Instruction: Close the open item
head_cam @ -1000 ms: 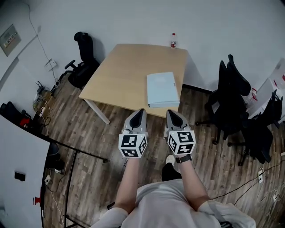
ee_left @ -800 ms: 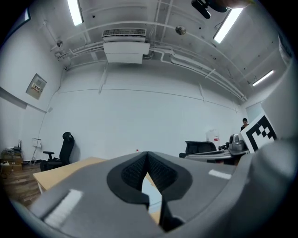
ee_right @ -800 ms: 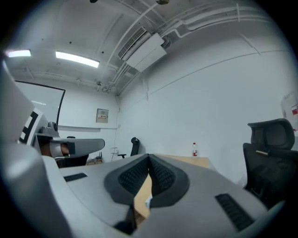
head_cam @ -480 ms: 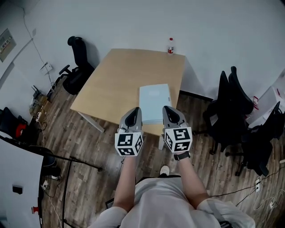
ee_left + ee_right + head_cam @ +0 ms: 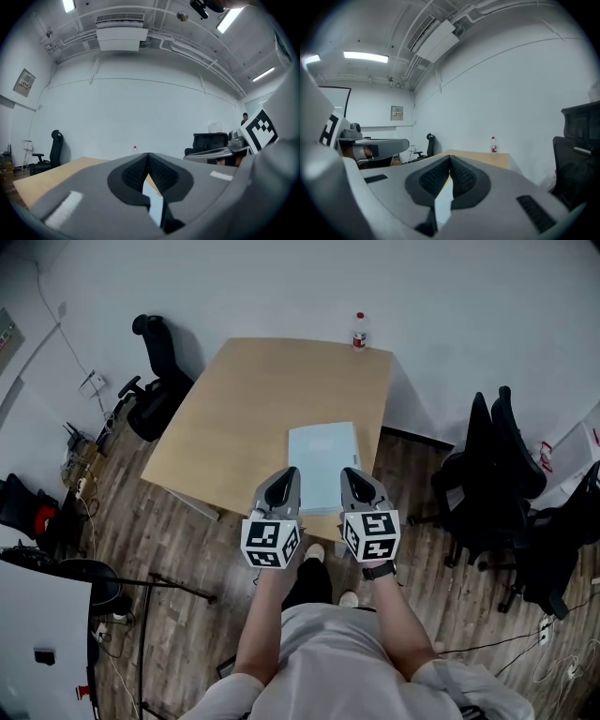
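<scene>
A flat pale-blue rectangular item (image 5: 323, 465) lies on the wooden table (image 5: 244, 418), near its front right edge; from above it looks like a flat slab, and I cannot tell whether it is open. My left gripper (image 5: 288, 472) hovers at the item's near left corner and my right gripper (image 5: 350, 472) at its near right corner, side by side. Both are shut with nothing held. In the left gripper view the jaws (image 5: 148, 155) meet at the tips, and a pale-blue sliver (image 5: 154, 206) shows below them. The right gripper (image 5: 450, 158) looks the same.
A water bottle (image 5: 359, 331) stands at the table's far right corner, also seen as a bottle (image 5: 493, 145) in the right gripper view. A black office chair (image 5: 155, 376) stands left of the table, more black chairs (image 5: 497, 465) to the right. Cables lie on the wooden floor (image 5: 178, 549).
The table and pale-blue item have come closer beneath me. Both grippers, earlier short of the table's front edge, now reach over it beside the item. Both stay shut.
</scene>
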{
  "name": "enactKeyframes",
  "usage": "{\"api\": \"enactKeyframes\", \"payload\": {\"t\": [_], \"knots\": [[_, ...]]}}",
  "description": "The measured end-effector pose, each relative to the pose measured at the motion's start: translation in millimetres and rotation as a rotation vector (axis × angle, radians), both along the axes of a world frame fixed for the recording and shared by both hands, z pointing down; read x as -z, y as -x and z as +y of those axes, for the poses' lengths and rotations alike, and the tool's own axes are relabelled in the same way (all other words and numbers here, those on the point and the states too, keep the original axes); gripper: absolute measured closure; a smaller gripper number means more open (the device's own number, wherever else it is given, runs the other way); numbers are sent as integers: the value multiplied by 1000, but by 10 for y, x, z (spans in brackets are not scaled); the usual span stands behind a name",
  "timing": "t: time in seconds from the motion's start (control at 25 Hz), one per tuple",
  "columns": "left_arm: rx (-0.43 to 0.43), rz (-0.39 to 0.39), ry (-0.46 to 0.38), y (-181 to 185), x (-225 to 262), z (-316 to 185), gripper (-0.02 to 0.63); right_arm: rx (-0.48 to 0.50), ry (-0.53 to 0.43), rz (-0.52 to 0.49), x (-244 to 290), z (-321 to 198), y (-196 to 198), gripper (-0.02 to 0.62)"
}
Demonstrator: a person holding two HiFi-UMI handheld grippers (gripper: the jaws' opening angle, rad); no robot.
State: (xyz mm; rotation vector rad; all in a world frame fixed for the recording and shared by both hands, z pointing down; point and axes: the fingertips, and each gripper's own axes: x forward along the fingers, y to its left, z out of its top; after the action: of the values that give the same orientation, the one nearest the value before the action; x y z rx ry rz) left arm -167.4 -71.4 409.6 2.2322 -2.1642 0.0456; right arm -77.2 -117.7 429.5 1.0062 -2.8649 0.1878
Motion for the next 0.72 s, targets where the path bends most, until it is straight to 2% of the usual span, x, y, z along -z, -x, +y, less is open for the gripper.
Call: {"api": "enactKeyframes", "payload": {"t": [0.44, 0.72], "knots": [[-150, 13, 93, 155, -335, -1122, 597, -77, 64, 40, -245, -868, 180, 583], [-195, 42, 166, 227, -694, -1507, 597, -87, 135, 97, -628, -1055, 244, 583]]}}
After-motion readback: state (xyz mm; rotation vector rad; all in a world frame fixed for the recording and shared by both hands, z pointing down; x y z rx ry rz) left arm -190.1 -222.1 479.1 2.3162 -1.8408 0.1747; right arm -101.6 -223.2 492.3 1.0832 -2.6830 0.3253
